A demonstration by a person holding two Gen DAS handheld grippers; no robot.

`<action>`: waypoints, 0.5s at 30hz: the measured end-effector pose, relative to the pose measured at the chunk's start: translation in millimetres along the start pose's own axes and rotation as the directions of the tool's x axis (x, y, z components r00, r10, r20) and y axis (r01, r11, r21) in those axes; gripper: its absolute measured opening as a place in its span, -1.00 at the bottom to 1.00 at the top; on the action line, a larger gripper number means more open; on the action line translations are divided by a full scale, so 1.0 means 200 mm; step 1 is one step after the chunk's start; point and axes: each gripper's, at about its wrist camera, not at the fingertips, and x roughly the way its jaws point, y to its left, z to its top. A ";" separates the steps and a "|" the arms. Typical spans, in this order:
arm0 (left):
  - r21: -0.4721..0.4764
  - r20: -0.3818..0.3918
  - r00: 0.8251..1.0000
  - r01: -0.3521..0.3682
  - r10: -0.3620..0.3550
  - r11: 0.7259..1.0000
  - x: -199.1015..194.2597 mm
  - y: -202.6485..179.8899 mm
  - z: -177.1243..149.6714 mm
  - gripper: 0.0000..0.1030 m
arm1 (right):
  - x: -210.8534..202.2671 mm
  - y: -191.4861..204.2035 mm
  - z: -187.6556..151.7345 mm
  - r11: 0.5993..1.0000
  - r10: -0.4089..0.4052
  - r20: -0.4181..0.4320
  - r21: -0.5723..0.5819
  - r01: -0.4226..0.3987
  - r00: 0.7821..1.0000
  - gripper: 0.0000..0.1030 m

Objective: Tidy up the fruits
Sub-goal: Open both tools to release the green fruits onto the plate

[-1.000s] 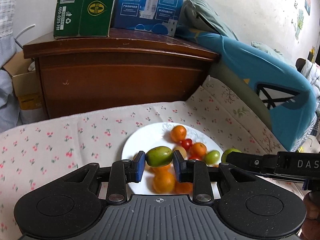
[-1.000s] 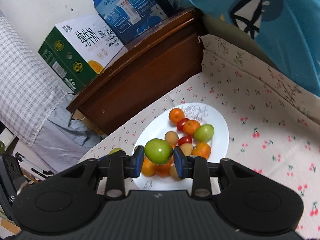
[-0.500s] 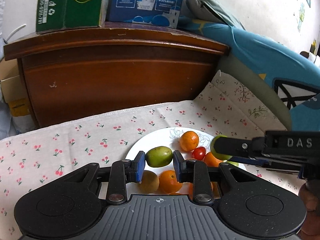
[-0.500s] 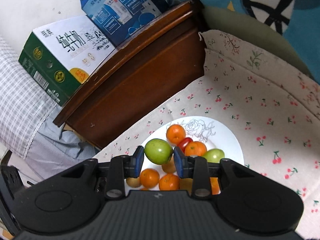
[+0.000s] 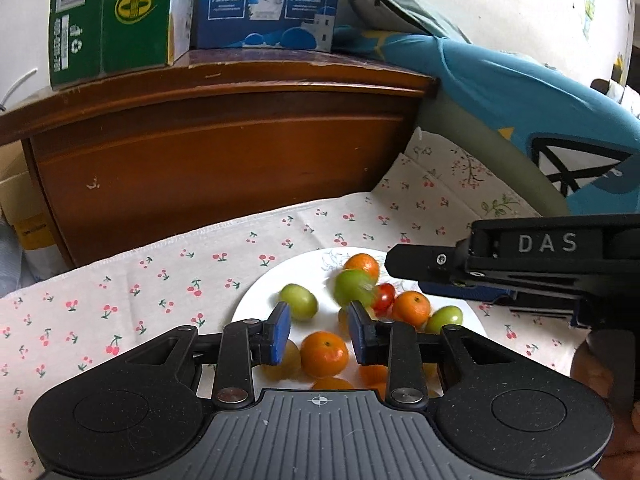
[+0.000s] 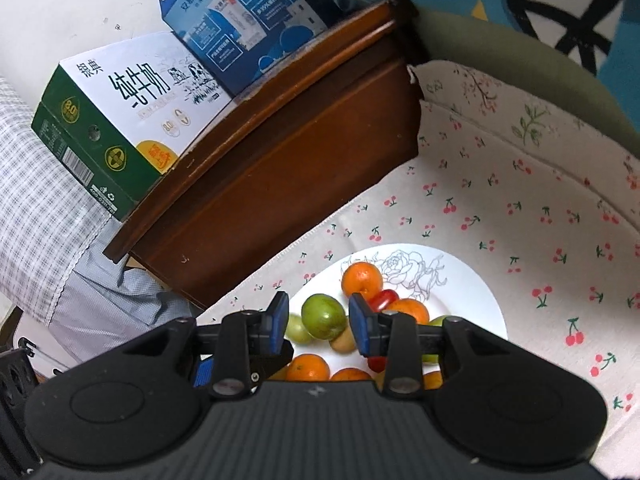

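Note:
A white plate on the cherry-print cloth holds several oranges, cherry tomatoes and green fruits. My left gripper is open and empty above the plate's near side; a green fruit lies on the plate just beyond it. My right gripper is open too; a green fruit sits between its pads without touching them, blurred in the left wrist view below the right gripper's fingers. The plate also shows in the right wrist view.
A brown wooden cabinet stands behind the cloth, with a green carton and a blue box on top. A blue and green cushion lies at the right. A checked cloth hangs at the left.
Both grippers have opened and let go of their green fruits. The left one's fruit now lies on the plate; the right one's fruit is loose between the pads.

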 end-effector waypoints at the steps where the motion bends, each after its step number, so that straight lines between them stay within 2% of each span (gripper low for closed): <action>1: 0.001 -0.006 1.000 -0.008 0.008 1.000 -0.02 -0.01 0.00 -0.27 | -0.01 0.00 0.00 1.000 -0.005 0.002 -0.004 0.005 1.000 -0.33; 2: 0.000 -0.008 1.000 -0.016 0.016 1.000 -0.04 -0.02 0.00 -0.18 | -0.03 0.01 0.00 1.000 -0.011 0.003 -0.009 0.011 1.000 -0.33; 7: 0.011 -0.006 1.000 -0.023 0.023 1.000 -0.16 -0.05 -0.02 -0.10 | -0.14 0.02 -0.03 0.999 -0.038 0.002 -0.019 0.038 0.999 -0.32; 11: 0.004 0.009 0.999 -0.033 0.033 0.999 -0.27 -0.07 -0.07 0.15 | -0.27 0.02 -0.10 0.997 -0.073 -0.003 -0.016 0.073 0.997 -0.27; 15: -0.003 -0.020 0.999 -0.042 0.042 0.999 -0.34 -0.09 -0.14 0.18 | -0.36 0.01 -0.18 0.994 -0.106 -0.029 0.000 0.106 0.994 -0.22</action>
